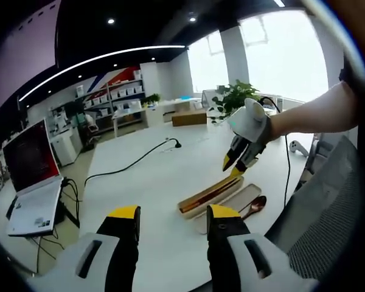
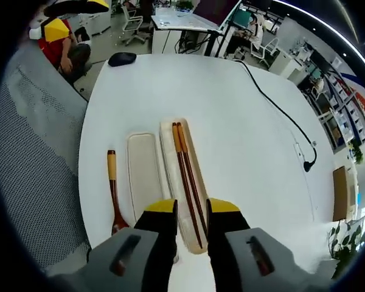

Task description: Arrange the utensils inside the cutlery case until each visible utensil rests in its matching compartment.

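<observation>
A long beige cutlery case [image 2: 198,234] lies open on the white table, with a pair of brown chopsticks [image 2: 185,173] inside it. Its lid [image 2: 144,173] lies beside it, and a wooden spoon [image 2: 112,194] rests on the table next to the lid. My right gripper [image 2: 191,210] hovers over the case's near end, jaws a little apart and holding nothing. The left gripper view has the case [image 1: 202,198], the lid [image 1: 240,198] and the spoon [image 1: 255,205] ahead. There the right gripper [image 1: 232,164] hangs just above the case's far end. My left gripper [image 1: 173,219] is open and holds nothing.
A mesh office chair [image 2: 36,158] stands against the table edge on the spoon's side. A black cable [image 2: 280,109] runs across the table, and a black mouse [image 2: 121,59] lies near its far edge. A laptop [image 1: 30,188] sits on a desk to the left.
</observation>
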The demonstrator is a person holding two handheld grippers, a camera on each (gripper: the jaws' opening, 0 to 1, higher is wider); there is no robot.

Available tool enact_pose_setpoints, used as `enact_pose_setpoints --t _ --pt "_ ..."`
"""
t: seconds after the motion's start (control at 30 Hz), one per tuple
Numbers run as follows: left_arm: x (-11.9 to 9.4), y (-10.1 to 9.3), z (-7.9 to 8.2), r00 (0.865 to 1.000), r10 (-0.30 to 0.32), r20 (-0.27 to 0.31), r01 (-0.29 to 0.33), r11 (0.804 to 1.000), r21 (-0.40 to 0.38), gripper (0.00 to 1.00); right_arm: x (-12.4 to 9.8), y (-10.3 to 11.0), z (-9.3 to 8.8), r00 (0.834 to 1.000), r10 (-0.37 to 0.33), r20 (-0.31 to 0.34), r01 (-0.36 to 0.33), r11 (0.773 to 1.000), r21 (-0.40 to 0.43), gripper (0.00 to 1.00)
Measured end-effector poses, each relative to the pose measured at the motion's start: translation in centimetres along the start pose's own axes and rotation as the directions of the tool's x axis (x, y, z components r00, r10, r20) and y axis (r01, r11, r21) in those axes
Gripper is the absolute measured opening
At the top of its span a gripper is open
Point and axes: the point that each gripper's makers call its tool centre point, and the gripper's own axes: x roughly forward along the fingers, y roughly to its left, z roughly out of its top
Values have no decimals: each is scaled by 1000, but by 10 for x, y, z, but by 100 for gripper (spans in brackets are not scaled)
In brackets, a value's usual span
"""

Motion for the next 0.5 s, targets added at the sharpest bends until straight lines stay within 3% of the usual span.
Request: enact_pose_setpoints --t 0.5 --pt "0 -2 1 1000 -6 1 6 1000 17 44 -21 12 -28 1000 -2 10 1 997 76 14"
